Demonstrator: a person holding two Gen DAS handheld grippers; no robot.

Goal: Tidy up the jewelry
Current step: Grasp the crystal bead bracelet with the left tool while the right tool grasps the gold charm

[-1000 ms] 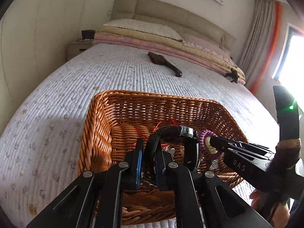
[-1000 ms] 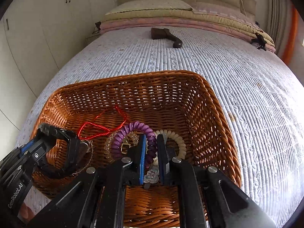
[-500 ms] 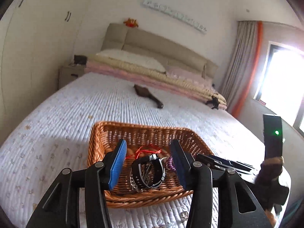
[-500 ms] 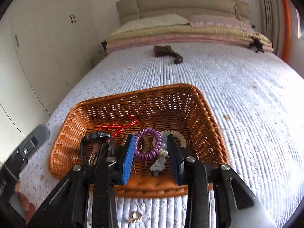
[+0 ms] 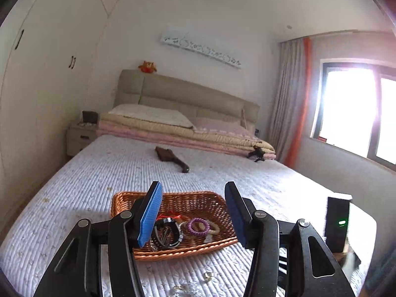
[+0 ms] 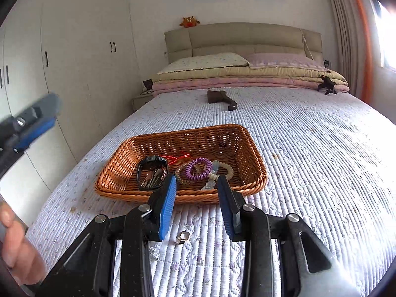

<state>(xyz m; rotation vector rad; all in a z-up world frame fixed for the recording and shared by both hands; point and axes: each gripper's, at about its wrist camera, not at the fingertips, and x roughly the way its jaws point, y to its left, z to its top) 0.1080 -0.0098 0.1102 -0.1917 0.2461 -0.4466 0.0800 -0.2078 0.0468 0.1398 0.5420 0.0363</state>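
sitting on the bed (image 6: 309, 148), the wicker basket (image 6: 250, 148) holds a purple coil bracelet (image 6: 198, 168); left claw (image 5: 193, 212) and right claw (image 6: 196, 203) both spread wide, holding nothing.

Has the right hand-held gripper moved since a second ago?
Yes. The right hand-held gripper pulled back and up out of the wicker basket, now open before its near rim.

A quilted bed (image 6: 309, 148) filled the room. At its head lay a pillow (image 6: 205, 61) on folded blankets (image 6: 247, 80), below a headboard (image 6: 242, 39) topped by an orange plush toy (image 6: 189, 22). Left of the bed stood white wardrobes (image 6: 74, 61); curtains (image 5: 289, 94) hung right.
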